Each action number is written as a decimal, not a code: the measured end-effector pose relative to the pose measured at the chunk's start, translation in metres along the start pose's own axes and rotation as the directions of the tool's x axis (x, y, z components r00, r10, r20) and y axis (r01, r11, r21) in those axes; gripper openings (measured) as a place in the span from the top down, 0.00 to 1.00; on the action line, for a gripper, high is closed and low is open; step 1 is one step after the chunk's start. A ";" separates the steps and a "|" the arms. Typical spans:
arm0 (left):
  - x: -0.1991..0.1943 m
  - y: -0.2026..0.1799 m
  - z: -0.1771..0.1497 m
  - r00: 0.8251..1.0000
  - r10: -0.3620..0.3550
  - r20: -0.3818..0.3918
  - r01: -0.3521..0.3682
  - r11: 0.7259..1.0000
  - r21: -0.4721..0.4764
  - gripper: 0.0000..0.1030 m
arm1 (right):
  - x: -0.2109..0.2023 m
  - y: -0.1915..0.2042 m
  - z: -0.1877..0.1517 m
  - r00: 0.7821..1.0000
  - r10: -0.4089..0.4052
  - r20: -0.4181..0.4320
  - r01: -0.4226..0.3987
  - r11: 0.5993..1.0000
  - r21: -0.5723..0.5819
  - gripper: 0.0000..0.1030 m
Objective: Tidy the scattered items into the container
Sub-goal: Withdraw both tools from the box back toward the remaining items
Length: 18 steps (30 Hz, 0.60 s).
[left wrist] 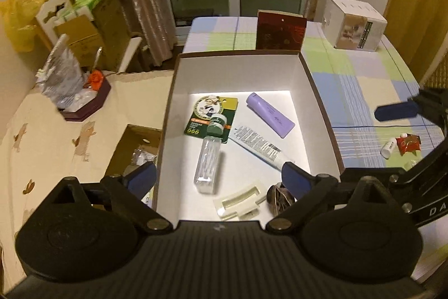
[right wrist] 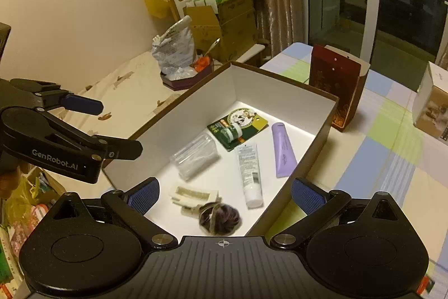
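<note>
Over the open box [left wrist: 322, 91] both grippers hung with fingers spread wide and nothing between them: left gripper [left wrist: 218, 178], right gripper [right wrist: 225, 194]. Inside lay a purple tube [left wrist: 270, 115], a white tube [left wrist: 260, 149], a clear bottle [left wrist: 207, 163], a green carded jar [left wrist: 217, 125] and a dark hair tie [right wrist: 219, 217]. Out on the checked cloth a small white bottle [left wrist: 389, 148] and a red sachet [left wrist: 409, 143] waited; best, I'd judge, to swing right, come down square, and close only once straddling one. "GenRobot.AI" read clearly on the left gripper's arm; the tube print was too small.
</note>
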<state>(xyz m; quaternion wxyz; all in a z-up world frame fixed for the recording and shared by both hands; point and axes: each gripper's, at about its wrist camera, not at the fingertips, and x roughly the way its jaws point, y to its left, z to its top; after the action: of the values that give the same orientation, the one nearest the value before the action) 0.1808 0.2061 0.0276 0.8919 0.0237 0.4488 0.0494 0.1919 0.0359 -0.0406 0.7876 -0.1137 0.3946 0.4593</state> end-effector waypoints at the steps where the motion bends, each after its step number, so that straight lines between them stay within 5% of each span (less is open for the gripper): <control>1: -0.005 -0.001 -0.003 1.000 0.002 0.003 -0.002 1.000 -0.004 0.08 | -0.004 0.003 -0.003 1.000 -0.006 0.000 0.006 1.000 -0.002 0.00; 18: -0.067 -0.020 -0.075 1.000 0.016 -0.007 -0.017 0.994 -0.111 0.07 | -0.072 0.048 -0.066 0.993 -0.103 0.058 0.097 0.990 0.103 0.00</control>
<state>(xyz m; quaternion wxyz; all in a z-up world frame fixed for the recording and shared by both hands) 0.0823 0.1792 0.0351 0.8901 -0.0225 0.4479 0.0818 0.0993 -0.0189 -0.0230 0.8265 -0.0791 0.3858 0.4023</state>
